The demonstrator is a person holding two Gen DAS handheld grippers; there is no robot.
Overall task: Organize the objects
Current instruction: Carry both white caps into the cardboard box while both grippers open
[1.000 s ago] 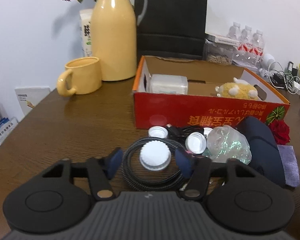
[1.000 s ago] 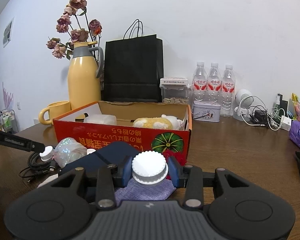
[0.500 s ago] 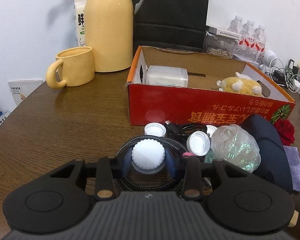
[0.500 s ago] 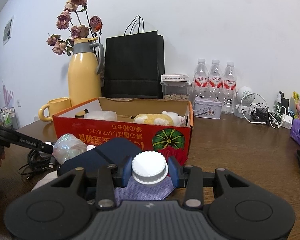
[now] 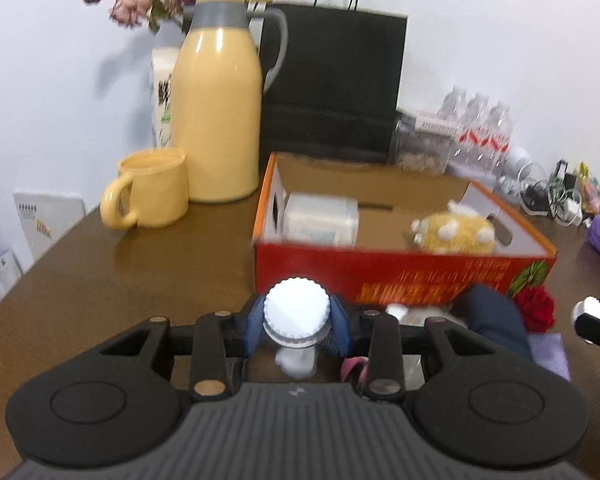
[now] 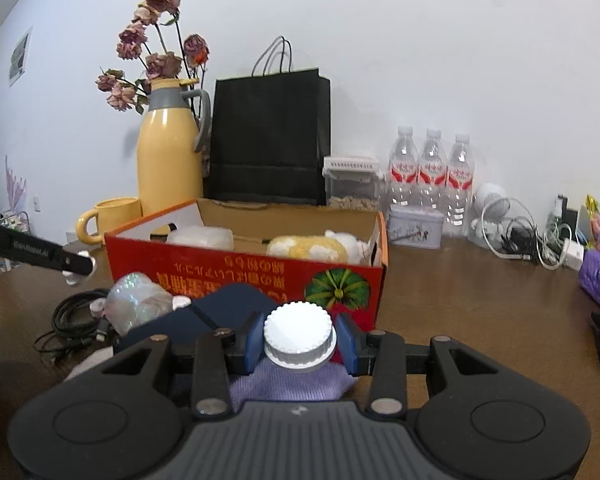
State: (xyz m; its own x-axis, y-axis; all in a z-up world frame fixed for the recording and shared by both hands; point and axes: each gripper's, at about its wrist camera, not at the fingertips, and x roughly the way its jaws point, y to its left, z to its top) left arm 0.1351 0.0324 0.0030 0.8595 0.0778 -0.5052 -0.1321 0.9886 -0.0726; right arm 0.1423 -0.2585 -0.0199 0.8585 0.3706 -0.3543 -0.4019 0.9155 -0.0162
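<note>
While both grips carry white lids: next stop prob. the box.
Left gripper: pinched tight on a white cap, up off the table, just in front of the red box. Small white bit hangs under it, can't tell what.
Right gripper: squeezed on a 2nd white cap, above a purple cloth.
Why held so: ridged edges give the pads good grip; flat tops up.
Red box, inside: clear plastic tub on the left & yellow plush toy on the right, room between.
Yellow mug: inside not seen.
Still out by the box: shiny bag, black cord.
</note>
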